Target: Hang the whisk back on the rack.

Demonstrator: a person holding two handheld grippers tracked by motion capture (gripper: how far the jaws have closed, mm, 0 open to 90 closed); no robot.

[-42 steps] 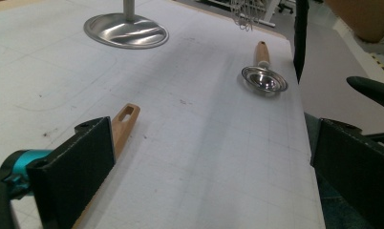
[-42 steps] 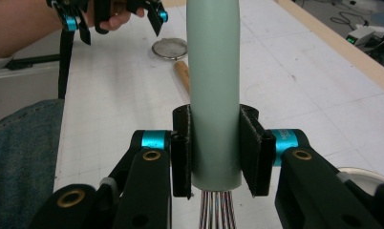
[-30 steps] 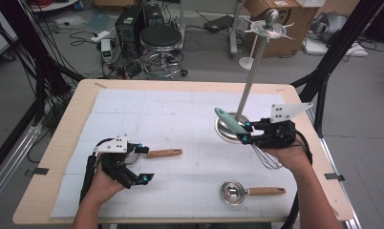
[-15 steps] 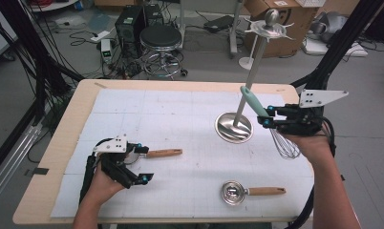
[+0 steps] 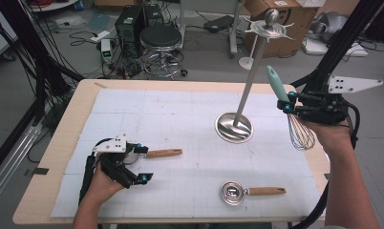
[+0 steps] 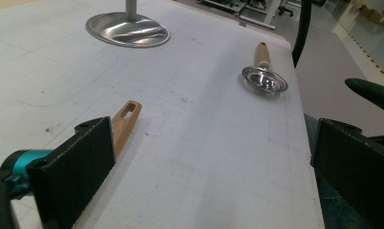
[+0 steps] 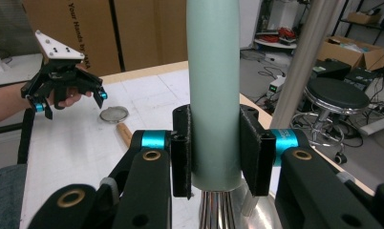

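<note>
My right gripper (image 5: 286,101) clamps the whisk (image 5: 291,114) by its mint handle, wires hanging down, lifted at the table's right edge beside the steel stand (image 5: 234,127). My left gripper (image 5: 141,163) rests gaping and empty near-left, a wooden-handled strainer (image 5: 154,153) just beside it.

The desk (image 5: 133,109) is seen from above and in front by the high view. It is skimmed low and close by the left gripper view, facing the stand's base (image 6: 128,29). The right gripper view is aimed across it; base (image 5: 234,127) and desk are shared.
</note>
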